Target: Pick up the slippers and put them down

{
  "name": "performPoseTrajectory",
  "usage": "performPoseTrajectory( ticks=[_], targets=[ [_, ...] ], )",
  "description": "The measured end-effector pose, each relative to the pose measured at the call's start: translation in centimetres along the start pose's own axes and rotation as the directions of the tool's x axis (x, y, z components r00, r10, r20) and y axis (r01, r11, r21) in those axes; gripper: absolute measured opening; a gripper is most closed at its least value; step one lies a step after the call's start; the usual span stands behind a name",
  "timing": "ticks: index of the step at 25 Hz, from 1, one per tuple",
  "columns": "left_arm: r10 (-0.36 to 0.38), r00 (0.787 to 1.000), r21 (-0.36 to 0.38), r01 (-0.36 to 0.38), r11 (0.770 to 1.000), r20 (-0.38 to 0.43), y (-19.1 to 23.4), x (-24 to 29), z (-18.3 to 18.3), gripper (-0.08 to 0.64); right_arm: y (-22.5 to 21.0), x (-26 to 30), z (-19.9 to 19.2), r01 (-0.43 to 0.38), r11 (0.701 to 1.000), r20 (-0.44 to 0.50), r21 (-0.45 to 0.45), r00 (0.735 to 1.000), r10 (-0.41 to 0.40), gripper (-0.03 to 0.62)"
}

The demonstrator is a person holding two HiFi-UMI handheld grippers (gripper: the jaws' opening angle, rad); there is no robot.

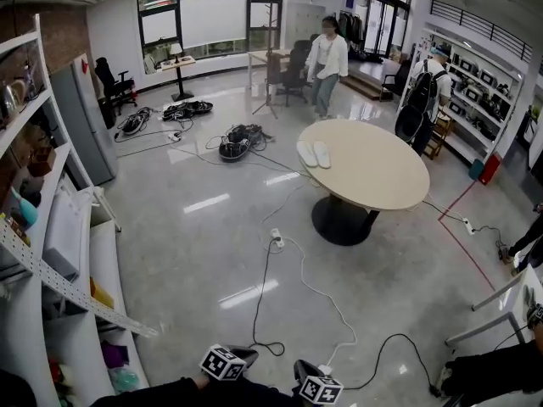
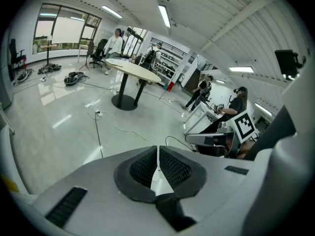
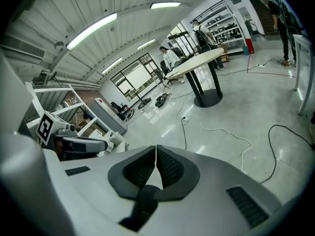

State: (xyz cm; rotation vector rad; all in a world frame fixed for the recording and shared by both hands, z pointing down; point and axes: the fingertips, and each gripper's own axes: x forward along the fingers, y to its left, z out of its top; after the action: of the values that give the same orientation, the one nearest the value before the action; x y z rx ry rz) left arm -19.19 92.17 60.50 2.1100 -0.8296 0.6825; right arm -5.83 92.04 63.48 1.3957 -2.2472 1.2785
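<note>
Two white slippers (image 1: 313, 153) lie side by side near the left rim of a round beige table (image 1: 386, 185) across the room. Both grippers are far from them, low at the bottom edge of the head view. My left gripper (image 1: 227, 364) shows there mostly as its marker cube, and so does my right gripper (image 1: 316, 387). In the left gripper view the left gripper (image 2: 157, 151) has its dark pads pressed together with nothing between them. The right gripper (image 3: 156, 152) in its own view is likewise shut and empty. The table (image 2: 132, 69) stands in the distance ahead.
Cables and a power strip (image 1: 277, 241) trail over the glossy floor between me and the table. Metal shelving (image 1: 51, 253) lines the left wall. A person (image 1: 327, 62) walks beyond the table, another (image 1: 422, 100) stands at the right shelves. Red tape (image 1: 462, 244) marks the floor at right.
</note>
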Motion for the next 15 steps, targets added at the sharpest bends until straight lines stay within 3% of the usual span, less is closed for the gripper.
performPoseTrajectory(
  ticks=[8,15],
  targets=[
    [-0.038,0.999,0.011,0.038,0.999,0.003,4.8,0.9,2.3,0.025,0.6,4.0,1.5,0.058,0.998,-0.001,-0.003,0.998,-0.058,0.017],
    [-0.147,0.989,-0.007,0.147,0.989,0.014,10.2,0.5,6.4,0.025,3.2,7.7,4.5,0.181,0.983,0.037,-0.039,0.983,-0.18,0.017]
  ],
)
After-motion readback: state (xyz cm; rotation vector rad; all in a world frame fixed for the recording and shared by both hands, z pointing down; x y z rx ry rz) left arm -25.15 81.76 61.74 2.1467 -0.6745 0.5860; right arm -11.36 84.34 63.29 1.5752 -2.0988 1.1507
